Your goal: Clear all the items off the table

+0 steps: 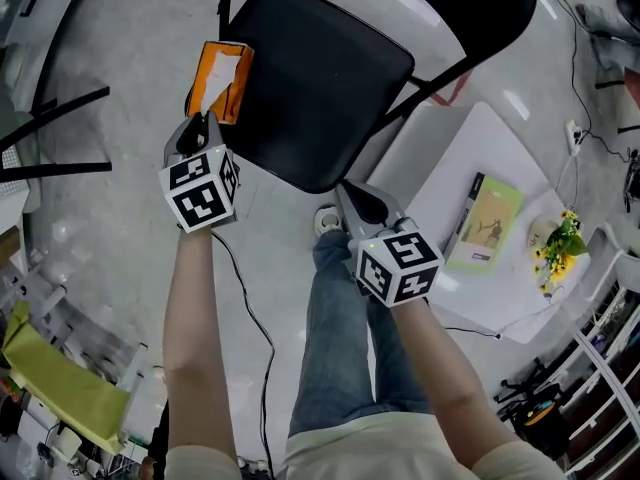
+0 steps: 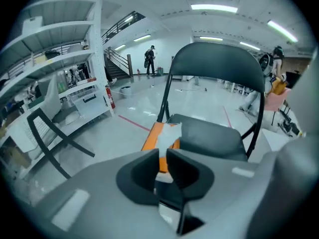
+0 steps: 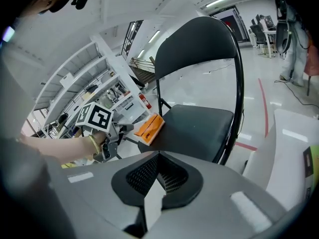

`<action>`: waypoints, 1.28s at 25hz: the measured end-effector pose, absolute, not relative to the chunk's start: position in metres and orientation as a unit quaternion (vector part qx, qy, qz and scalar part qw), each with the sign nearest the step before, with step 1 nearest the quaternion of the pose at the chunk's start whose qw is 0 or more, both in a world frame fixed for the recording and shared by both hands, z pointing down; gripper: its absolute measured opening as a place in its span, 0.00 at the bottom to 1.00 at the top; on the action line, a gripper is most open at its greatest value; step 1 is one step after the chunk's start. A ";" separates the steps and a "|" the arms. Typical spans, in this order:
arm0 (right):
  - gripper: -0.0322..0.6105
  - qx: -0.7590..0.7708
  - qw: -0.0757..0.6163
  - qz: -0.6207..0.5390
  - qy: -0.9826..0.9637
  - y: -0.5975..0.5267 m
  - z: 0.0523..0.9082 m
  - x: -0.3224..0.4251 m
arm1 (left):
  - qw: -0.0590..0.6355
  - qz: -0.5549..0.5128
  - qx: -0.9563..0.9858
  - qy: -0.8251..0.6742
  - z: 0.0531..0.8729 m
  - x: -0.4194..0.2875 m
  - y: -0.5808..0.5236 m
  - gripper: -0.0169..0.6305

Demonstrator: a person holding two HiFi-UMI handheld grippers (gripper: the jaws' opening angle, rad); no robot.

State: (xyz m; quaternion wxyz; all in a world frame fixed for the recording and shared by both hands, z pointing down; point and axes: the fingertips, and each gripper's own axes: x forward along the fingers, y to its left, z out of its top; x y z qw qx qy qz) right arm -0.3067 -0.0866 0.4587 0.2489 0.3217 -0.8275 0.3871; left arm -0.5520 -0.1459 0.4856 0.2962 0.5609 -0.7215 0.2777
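An orange tissue box (image 1: 222,80) with white tissue on its top lies at the left edge of a black folding chair's seat (image 1: 320,78). My left gripper (image 1: 205,120) points at the box's near end from just below it; in the left gripper view (image 2: 162,156) its jaws stand almost together with a thin slit, nothing pinched, and the box (image 2: 152,138) lies beyond the tips. My right gripper (image 1: 345,190) is shut and empty by the seat's front edge, jaws touching (image 3: 158,156). From the right gripper view the box (image 3: 149,127) rests on the seat beside the left gripper (image 3: 127,128).
A low white table (image 1: 470,168) at the right holds a green book (image 1: 485,223) and a small pot of yellow flowers (image 1: 560,243). My jeans leg and shoe (image 1: 328,218) are under the right gripper. Shelving and a black frame (image 2: 50,138) stand to the left; a cable runs across the floor.
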 end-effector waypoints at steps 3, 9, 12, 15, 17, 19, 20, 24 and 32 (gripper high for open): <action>0.05 0.318 0.248 0.381 -0.832 -0.088 0.457 -0.308 | 0.297 0.252 0.556 -0.734 0.477 -0.539 -0.138 0.04; 0.05 0.316 0.246 0.372 -0.837 -0.089 0.452 -0.303 | 0.307 0.205 0.559 -0.742 0.462 -0.510 -0.128 0.04; 0.05 0.317 0.246 0.371 -0.838 -0.088 0.450 -0.298 | 0.315 0.188 0.562 -0.742 0.457 -0.497 -0.124 0.04; 0.05 0.317 0.244 0.369 -0.839 -0.088 0.448 -0.294 | 0.314 0.179 0.566 -0.741 0.450 -0.485 -0.124 0.04; 0.05 0.318 0.243 0.369 -0.839 -0.087 0.447 -0.291 | 0.314 0.175 0.572 -0.737 0.447 -0.477 -0.125 0.04; 0.05 0.319 0.241 0.369 -0.839 -0.086 0.445 -0.286 | 0.317 0.170 0.579 -0.732 0.444 -0.468 -0.126 0.04; 0.05 0.320 0.240 0.369 -0.839 -0.086 0.445 -0.284 | 0.318 0.167 0.582 -0.729 0.444 -0.463 -0.126 0.04; 0.05 0.326 0.235 0.371 -0.837 -0.083 0.443 -0.270 | 0.318 0.170 0.590 -0.722 0.441 -0.442 -0.124 0.04; 0.05 0.358 0.230 0.369 -0.826 -0.082 0.442 -0.228 | 0.325 0.182 0.610 -0.699 0.444 -0.392 -0.114 0.04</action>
